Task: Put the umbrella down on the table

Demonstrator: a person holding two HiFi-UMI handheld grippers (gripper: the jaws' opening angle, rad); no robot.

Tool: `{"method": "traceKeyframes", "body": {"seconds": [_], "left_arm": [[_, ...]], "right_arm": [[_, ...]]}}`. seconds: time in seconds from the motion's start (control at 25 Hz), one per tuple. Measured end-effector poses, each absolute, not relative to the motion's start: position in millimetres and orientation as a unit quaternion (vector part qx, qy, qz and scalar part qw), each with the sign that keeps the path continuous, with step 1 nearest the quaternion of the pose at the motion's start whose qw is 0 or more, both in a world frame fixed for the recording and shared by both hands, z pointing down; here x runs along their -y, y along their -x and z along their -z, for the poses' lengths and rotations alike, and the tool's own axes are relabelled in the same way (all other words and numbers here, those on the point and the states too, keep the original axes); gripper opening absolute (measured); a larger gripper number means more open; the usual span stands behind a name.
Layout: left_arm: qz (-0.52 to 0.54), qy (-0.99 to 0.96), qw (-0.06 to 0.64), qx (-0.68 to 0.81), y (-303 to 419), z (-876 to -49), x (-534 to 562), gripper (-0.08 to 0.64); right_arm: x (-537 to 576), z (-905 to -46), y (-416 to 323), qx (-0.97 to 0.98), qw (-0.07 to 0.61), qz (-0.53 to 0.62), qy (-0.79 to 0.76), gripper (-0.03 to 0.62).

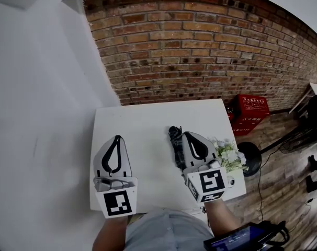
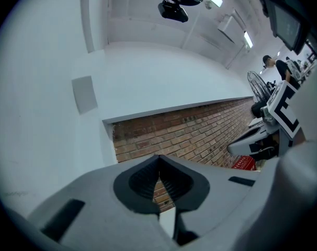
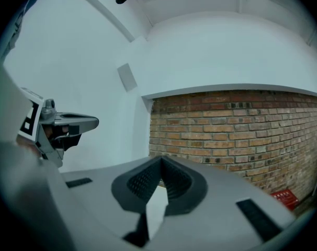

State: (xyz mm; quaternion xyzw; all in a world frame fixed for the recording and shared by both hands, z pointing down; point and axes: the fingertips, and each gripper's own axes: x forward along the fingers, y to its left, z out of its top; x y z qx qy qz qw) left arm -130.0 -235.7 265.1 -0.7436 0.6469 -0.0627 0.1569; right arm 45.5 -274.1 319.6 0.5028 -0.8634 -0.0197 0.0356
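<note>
Looking down, the folded black umbrella (image 1: 175,145) is lying on the white table (image 1: 143,122), right beside the right gripper (image 1: 188,135), on its left. Can't tell if they're touching. That gripper's fingers (image 3: 179,184) are pinched together on nothing. Same deal with the left gripper (image 1: 116,138), tips meeting and empty. Some white flowers (image 1: 229,156) sit by the table's right edge.

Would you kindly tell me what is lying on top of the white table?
A dark folded umbrella and a bunch of white flowers by the table's right edge. The right gripper hides part of the umbrella.
</note>
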Motion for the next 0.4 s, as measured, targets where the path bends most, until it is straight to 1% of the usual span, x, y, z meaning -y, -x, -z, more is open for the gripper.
{"method": "traceKeyframes", "body": {"seconds": [0.4], "left_arm": [[0.066, 0.746, 0.154, -0.644, 128.1, -266.9, 238.0, 0.002]], "right_arm": [[275.5, -320.9, -47.5, 0.861, 0.039, 0.017, -0.506, 0.005]]}}
